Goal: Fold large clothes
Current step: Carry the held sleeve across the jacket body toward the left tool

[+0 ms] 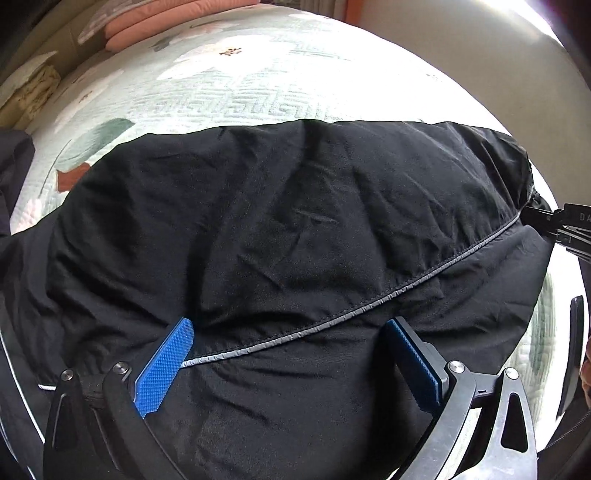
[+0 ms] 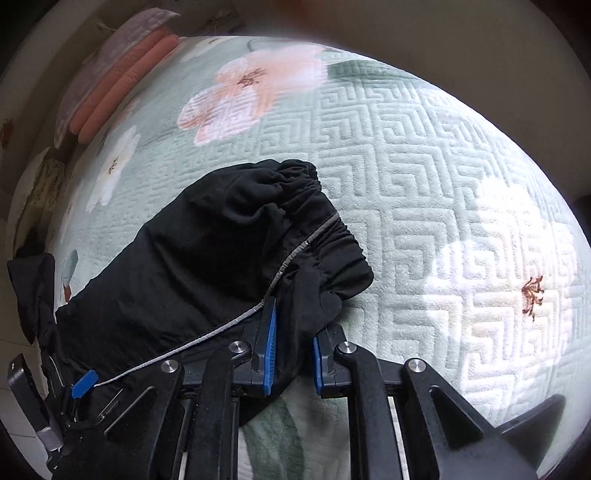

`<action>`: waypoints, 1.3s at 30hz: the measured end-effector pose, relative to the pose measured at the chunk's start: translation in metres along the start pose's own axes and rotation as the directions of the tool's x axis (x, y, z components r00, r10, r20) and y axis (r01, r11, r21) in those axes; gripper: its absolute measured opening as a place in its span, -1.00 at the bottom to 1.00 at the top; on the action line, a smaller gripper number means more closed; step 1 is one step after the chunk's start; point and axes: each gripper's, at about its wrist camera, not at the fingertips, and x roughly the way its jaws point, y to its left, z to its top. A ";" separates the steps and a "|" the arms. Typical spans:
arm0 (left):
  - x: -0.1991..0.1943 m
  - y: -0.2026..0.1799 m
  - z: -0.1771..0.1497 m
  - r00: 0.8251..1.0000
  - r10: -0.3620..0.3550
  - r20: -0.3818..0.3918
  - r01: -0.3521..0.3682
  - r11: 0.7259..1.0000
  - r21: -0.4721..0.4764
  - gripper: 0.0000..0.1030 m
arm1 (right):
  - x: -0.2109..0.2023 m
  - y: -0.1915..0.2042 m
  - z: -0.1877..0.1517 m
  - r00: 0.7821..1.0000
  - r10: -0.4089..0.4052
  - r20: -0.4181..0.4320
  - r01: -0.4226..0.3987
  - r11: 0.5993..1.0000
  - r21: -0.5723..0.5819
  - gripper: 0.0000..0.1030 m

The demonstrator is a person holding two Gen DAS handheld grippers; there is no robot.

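A large black garment (image 1: 295, 229) with a grey reflective seam line (image 1: 369, 310) lies spread on the bed. My left gripper (image 1: 291, 332) is open, its blue pads (image 1: 166, 365) resting on the fabric either side of the seam. In the right wrist view the garment's elastic cuff end (image 2: 295, 221) lies on the quilt. My right gripper (image 2: 295, 347) has its blue pads (image 2: 271, 347) closed on a fold of the black fabric near the cuff. The right gripper also shows at the right edge of the left wrist view (image 1: 554, 221). The left gripper shows at the lower left of the right wrist view (image 2: 83, 382).
The bed is covered by a pale green quilt with pink and white flowers (image 2: 443, 155). Folded pink and grey bedding (image 2: 122, 81) lies at the far left, also in the left wrist view (image 1: 147, 26). Another dark cloth (image 1: 14, 162) lies at the left edge.
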 end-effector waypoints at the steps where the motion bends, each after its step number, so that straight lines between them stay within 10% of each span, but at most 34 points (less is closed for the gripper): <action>1: 0.001 -0.003 0.003 1.000 -0.003 0.001 0.003 1.000 -0.001 1.00 | -0.002 0.003 0.001 1.000 -0.014 -0.004 0.014 1.000 -0.010 -0.67; 15: -0.108 0.112 -0.063 0.992 -0.029 0.125 0.054 0.979 -0.195 0.90 | -0.091 0.180 -0.046 0.972 0.221 0.082 -0.186 0.933 -0.308 -0.67; 39: -0.231 0.439 -0.235 0.972 0.073 0.221 0.072 0.809 -0.584 0.90 | 0.008 0.542 -0.333 0.950 0.213 -0.230 -0.313 0.611 -0.727 -0.53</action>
